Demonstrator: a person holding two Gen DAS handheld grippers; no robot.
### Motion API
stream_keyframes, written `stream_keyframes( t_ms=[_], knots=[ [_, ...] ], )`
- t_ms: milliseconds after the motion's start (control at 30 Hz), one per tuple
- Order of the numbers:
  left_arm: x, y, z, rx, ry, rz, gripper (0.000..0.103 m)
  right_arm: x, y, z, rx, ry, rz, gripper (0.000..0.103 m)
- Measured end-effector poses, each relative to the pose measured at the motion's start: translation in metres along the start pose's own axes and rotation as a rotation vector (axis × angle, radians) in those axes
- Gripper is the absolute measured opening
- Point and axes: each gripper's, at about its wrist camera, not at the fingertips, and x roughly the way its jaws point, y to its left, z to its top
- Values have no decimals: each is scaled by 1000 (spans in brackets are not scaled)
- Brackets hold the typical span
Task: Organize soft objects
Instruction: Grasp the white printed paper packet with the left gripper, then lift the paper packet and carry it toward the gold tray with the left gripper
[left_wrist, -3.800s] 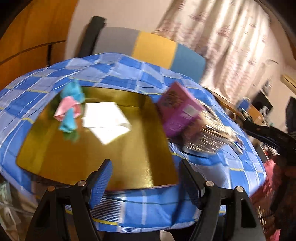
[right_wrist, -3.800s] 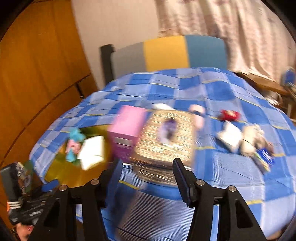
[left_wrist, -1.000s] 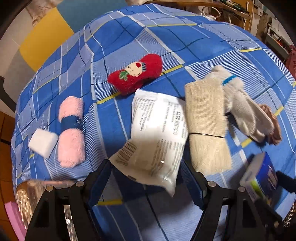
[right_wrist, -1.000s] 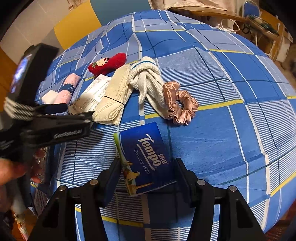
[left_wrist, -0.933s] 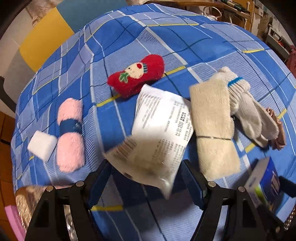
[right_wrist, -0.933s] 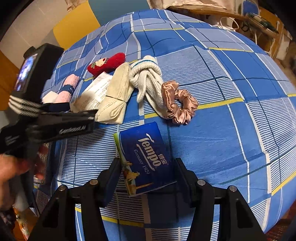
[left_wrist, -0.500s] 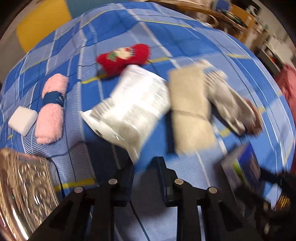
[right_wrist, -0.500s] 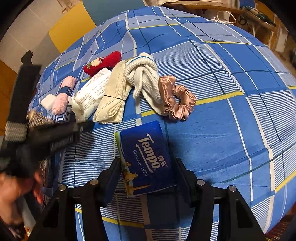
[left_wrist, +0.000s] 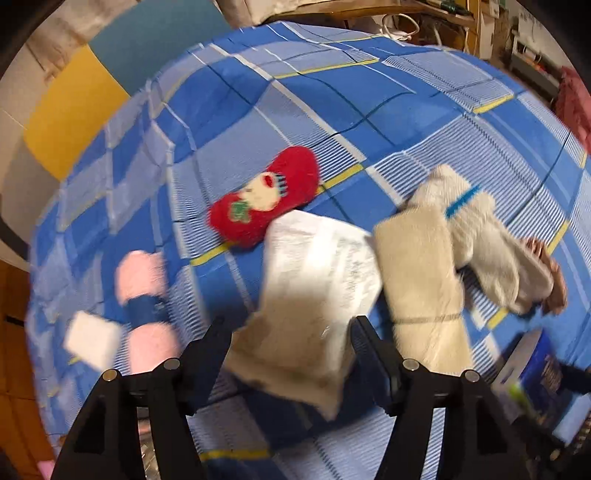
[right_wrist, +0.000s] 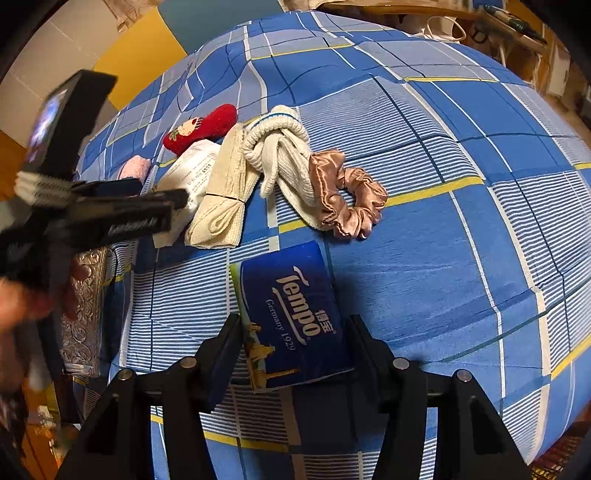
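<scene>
Here the right gripper (right_wrist: 291, 343) sits low over the near edge of the table (right_wrist: 461, 258), its fingers pressed against the two long sides of the blue tissue pack (right_wrist: 291, 306); I judge it pinched there so it can be lifted away. The left gripper (left_wrist: 288, 350) hovers over the white printed packet (left_wrist: 314, 295), jaws opening with the packet's near end between them, though motion blur hides whether the pads touch it. Beyond lie the soft things, bunched toward the table's middle, apparently waiting to be sorted: a beige folded cloth (right_wrist: 221, 195), a knotted white sock (right_wrist: 280, 158) overlapping a satin scrunchie (right_wrist: 347, 199), and a red plush (left_wrist: 266, 199) farthest off. A pink roll (left_wrist: 144, 295) lies toward the left edge.
</scene>
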Motion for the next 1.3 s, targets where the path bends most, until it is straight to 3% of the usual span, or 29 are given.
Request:
stream_keyframes(
  t_ms=[67, 233, 367, 567, 700, 800, 867, 933, 1167, 1300],
  knots=[
    [7, 2, 10, -3, 4, 0, 75, 0, 0, 1, 2, 1, 0, 58],
    [13, -13, 6, 52, 3, 50, 75, 1, 2, 2, 2, 1, -3, 58],
    [6, -15, -7, 18, -22, 27, 66, 2, 3, 2, 3, 0, -3, 58],
    [-3, -21, -24, 33, 19, 14, 64, 3, 2, 3, 7, -1, 1, 58],
    [-13, -37, -41, 114, 76, 36, 67, 3, 1, 2, 10, 0, 2, 58],
    [-16, -44, -41, 159, 61, 99, 68, 2, 2, 2, 2, 0, -4, 58],
    [-12, -41, -36, 127, 58, 136, 69, 2, 2, 2, -2, 0, -5, 58],
    [-9, -36, -32, 84, 52, 127, 69, 3, 2, 3, -4, 1, -5, 58],
    [0, -18, -27, 7, 50, 54, 65, 4, 10, 3, -64, -5, -47, 57],
    [-6, -15, -36, -58, 53, -5, 61, 4, 4, 4, -41, -8, -24, 56]
  ],
)
